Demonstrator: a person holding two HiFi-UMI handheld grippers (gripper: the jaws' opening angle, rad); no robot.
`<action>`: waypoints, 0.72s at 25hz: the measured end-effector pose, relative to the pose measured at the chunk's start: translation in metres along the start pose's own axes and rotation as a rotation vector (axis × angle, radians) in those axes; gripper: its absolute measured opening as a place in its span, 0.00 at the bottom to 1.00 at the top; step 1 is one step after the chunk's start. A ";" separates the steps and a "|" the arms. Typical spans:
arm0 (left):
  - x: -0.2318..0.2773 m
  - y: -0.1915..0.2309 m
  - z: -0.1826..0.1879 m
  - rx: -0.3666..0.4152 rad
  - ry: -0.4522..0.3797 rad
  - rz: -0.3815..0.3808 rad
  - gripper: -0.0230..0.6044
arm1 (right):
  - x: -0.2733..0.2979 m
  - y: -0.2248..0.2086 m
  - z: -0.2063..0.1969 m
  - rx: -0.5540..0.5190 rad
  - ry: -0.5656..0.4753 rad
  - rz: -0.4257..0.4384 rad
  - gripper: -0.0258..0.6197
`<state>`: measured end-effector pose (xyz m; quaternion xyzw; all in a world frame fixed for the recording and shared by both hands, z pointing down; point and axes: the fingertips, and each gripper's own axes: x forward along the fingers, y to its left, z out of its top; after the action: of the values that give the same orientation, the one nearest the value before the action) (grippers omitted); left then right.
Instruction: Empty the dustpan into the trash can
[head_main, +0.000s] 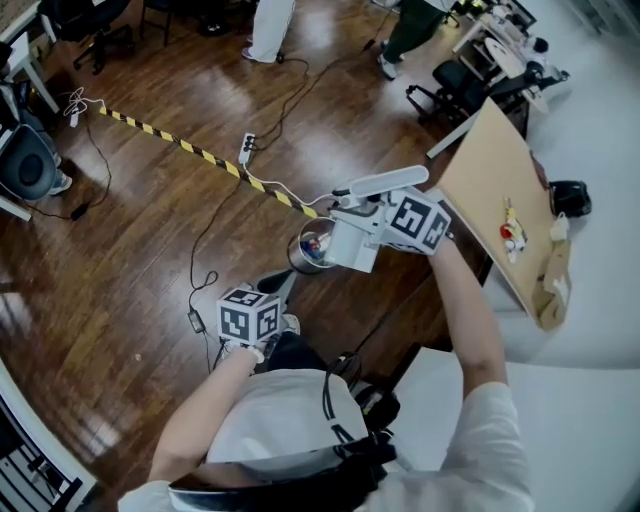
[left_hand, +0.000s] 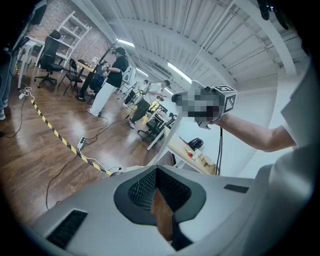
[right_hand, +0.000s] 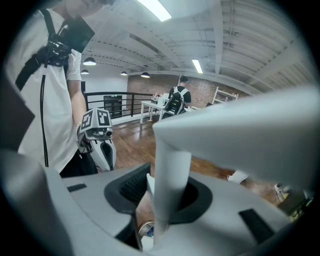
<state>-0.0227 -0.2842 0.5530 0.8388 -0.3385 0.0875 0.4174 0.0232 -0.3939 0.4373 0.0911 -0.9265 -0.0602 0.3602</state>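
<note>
My right gripper (head_main: 338, 236) is shut on the stem of a pale grey dustpan (head_main: 384, 181). It holds the dustpan right above a small round metal trash can (head_main: 310, 250) that has colourful scraps inside. In the right gripper view the stem (right_hand: 170, 175) runs down between the jaws of my right gripper (right_hand: 167, 196). The dustpan's broad part (right_hand: 250, 125) spreads above, and the can's rim (right_hand: 145, 229) shows just below. My left gripper (head_main: 282, 282) hangs low beside the can, apart from it. In its own view the left gripper (left_hand: 157, 192) is shut with nothing held.
A wooden table (head_main: 495, 190) with small items stands at the right. A yellow-black cable strip (head_main: 200, 155) and a power strip (head_main: 245, 148) lie on the wood floor beyond the can. Office chairs (head_main: 455, 85) and standing people (head_main: 270, 30) are at the far end.
</note>
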 end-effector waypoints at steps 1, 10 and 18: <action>0.000 0.000 -0.001 0.001 0.004 0.000 0.02 | -0.005 -0.001 -0.001 0.007 -0.008 -0.015 0.24; 0.023 -0.015 -0.016 0.030 0.063 -0.033 0.02 | -0.081 -0.017 -0.035 0.141 -0.092 -0.249 0.24; 0.044 -0.034 -0.035 0.059 0.143 -0.087 0.02 | -0.196 -0.004 -0.087 0.351 -0.131 -0.538 0.24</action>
<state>0.0369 -0.2650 0.5723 0.8562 -0.2682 0.1388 0.4191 0.2249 -0.3605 0.3719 0.3890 -0.8867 0.0018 0.2498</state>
